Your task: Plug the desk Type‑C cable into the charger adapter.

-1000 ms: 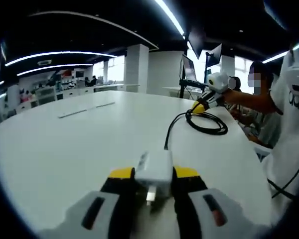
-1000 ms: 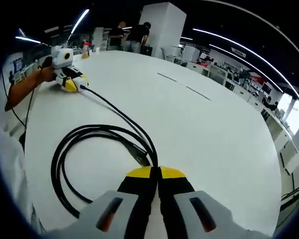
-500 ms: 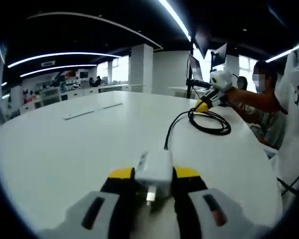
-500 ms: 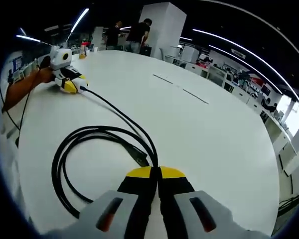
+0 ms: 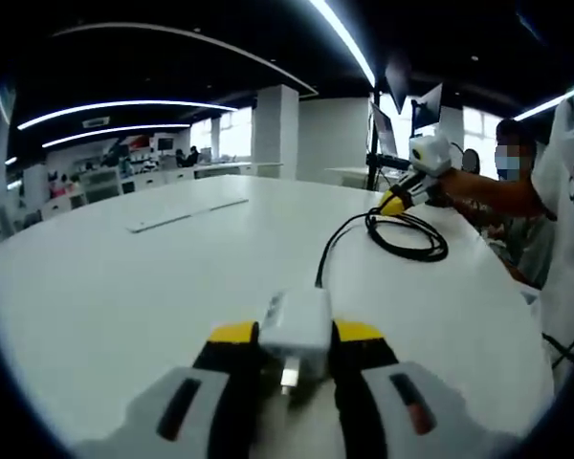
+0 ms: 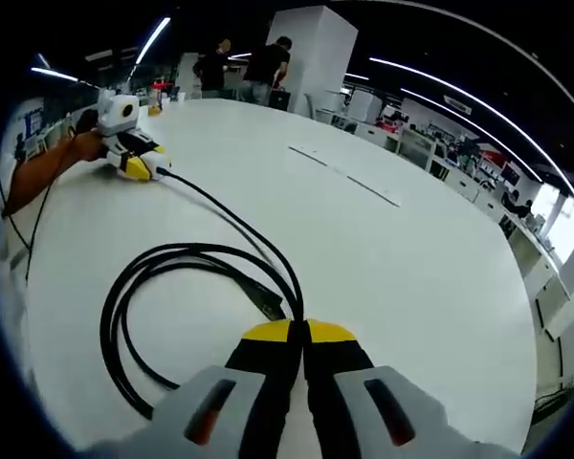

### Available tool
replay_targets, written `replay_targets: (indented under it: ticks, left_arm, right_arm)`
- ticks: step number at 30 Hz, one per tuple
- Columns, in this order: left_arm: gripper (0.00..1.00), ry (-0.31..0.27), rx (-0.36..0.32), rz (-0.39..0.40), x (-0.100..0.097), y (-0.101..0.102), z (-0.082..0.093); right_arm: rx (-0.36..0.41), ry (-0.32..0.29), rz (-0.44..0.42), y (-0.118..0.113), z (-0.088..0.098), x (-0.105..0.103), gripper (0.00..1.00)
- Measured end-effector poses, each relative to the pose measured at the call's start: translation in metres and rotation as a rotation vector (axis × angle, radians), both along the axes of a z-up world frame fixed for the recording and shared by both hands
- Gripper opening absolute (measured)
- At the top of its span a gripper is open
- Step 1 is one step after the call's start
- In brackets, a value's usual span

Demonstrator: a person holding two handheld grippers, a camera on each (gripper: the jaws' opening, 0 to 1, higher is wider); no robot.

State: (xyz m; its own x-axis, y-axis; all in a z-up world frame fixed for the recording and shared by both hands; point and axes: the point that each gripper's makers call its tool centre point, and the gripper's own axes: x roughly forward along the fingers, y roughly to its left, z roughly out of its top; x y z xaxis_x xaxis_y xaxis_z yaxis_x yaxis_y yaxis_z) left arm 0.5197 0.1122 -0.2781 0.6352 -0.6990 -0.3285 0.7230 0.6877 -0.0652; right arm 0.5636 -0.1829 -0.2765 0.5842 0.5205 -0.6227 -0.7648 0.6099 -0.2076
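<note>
White table (image 6: 411,258); right tongs (image 6: 302,335) hide the cable (image 6: 153,263) end.

The right claw (image 6: 302,337) hides the cable (image 6: 187,256) end pinched between its jaws.

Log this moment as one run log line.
left tool: shut on charger adapter | right tool: shut on black cable | plug: not yet inserted

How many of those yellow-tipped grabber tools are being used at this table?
2. The left gripper clamps the white charger adapter near the table's edge; the right gripper sits shut on the black cable further along. Each also appears small in the other's view.
</note>
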Motion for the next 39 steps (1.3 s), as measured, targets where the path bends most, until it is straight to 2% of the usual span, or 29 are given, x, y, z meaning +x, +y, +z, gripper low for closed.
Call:
replay_targets:
  ticks: [12,39]
  left_arm:
    - [0.27,0.0,-0.004,0.01,0.029,0.008,-0.002]
    - [0.27,-0.013,0.024,0.022,0.065,0.008,0.0]
  right_arm:
    - [0.005,0.003,-0.001,0.0,-0.001,0.031,0.02]
    - [0.019,-0.02,-0.007,0.011,0.001,0.072,0.02]
